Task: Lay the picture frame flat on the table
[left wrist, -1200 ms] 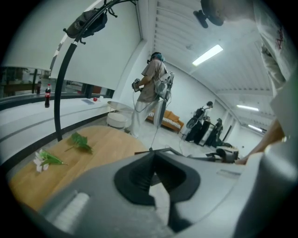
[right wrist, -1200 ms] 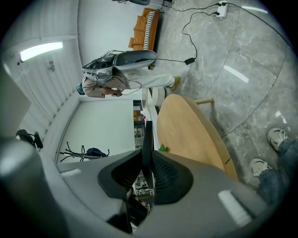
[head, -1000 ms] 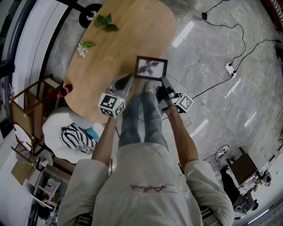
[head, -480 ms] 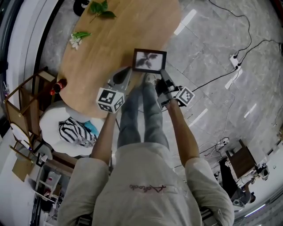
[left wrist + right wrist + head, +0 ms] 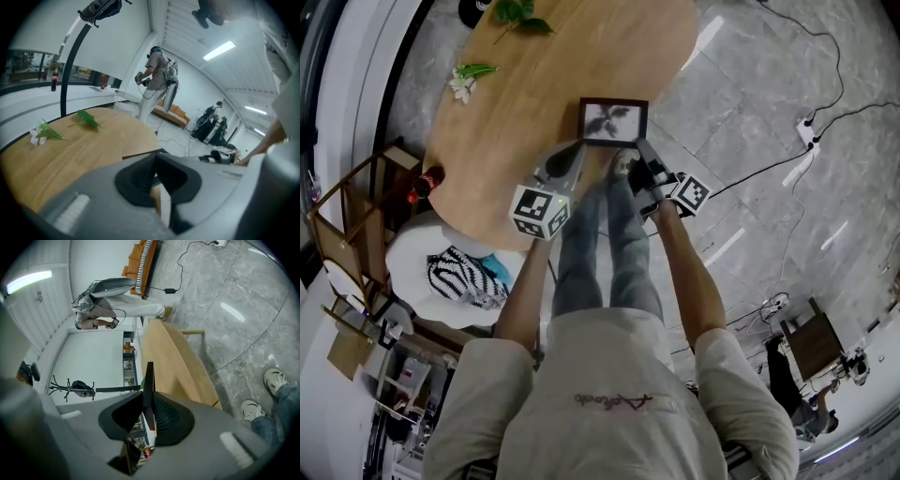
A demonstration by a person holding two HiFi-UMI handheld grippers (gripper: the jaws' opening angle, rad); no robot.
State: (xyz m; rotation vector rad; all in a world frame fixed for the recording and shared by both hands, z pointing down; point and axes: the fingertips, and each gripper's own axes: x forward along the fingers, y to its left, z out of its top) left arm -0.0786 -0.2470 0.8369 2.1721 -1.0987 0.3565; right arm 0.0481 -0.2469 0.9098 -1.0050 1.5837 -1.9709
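Grippers, two counted, are clamped nearly closed on the one picture frame [image 5: 613, 121]: left gripper [image 5: 577, 148] on its left side, right gripper [image 5: 640, 147] on its right. It is held face up over the table's [image 5: 544, 103] near edge. Set-down is judged in hand; level lowering, then release, is called for. One leafy sprig [image 5: 514, 14] and one flowering sprig [image 5: 469, 77] are seen by the far edge.

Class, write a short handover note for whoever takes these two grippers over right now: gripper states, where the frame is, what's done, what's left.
Left gripper: shut on the picture frame, at its near-left corner.
Right gripper: shut on its near-right corner.
Frame: picture side up, over the near edge of the table; whether it touches the wood is unclear.
Done: frame gripped on both sides.
Left: set it flat, release.
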